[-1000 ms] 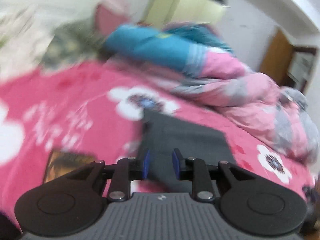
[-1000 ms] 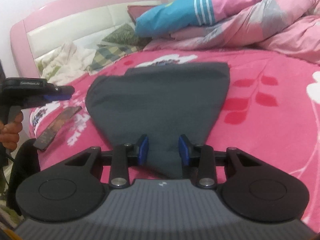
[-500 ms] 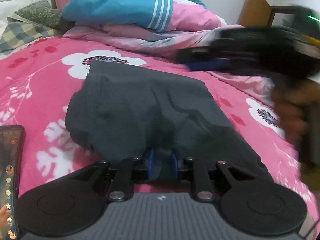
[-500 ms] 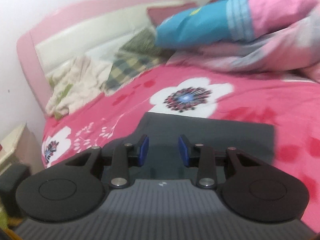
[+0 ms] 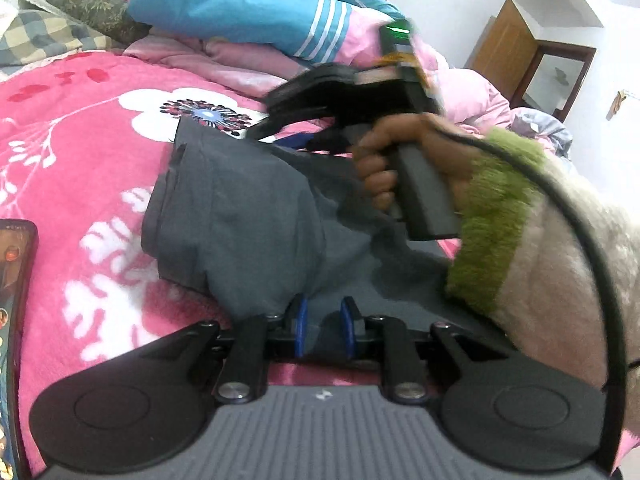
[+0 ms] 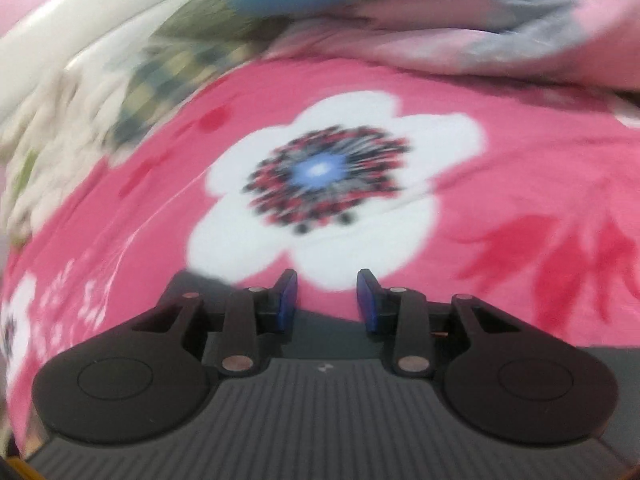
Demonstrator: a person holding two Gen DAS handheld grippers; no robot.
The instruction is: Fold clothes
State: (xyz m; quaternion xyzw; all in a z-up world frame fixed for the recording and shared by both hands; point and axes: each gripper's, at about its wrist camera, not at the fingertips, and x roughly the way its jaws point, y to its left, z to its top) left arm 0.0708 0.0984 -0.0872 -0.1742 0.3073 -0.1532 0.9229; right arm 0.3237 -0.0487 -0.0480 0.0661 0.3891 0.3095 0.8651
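The grey garment (image 5: 240, 216) lies bunched on the pink flowered bed (image 5: 72, 128), filling the centre of the left wrist view, its far edge beside a white flower print (image 5: 200, 114) in the upper middle of the frame. The left tool (image 5: 323, 330) sits at the lower centre with its blue pads narrowly apart and a fold of the grey cloth pinched between them (the jaws have just been closing a little further on it). A phone (image 5: 16, 320) lies on the bed at the left edge of the frame.

At the right of the same view a hand (image 5: 404, 160) with a green-cuffed fleece sleeve (image 5: 560, 248) grips the handle of the right tool (image 5: 280, 128), which reaches toward the upper middle of the frame over the garment's far edge; its tips are blurred there. In the right wrist view, itself blurred, the right tool (image 6: 327, 300) shows its blue pads moderately apart with nothing between them, only the bed's white flower (image 6: 332, 184) beyond the gap, and the garment's (image 6: 324, 336) edge showing as a dark strip at the bottom centre, just under the fingers.

A heap of blue and pink bedding (image 5: 256, 12) fills the upper middle of the left view, with a checked cloth (image 5: 36, 36) at the upper left and a wooden door (image 5: 504, 44) at the upper right
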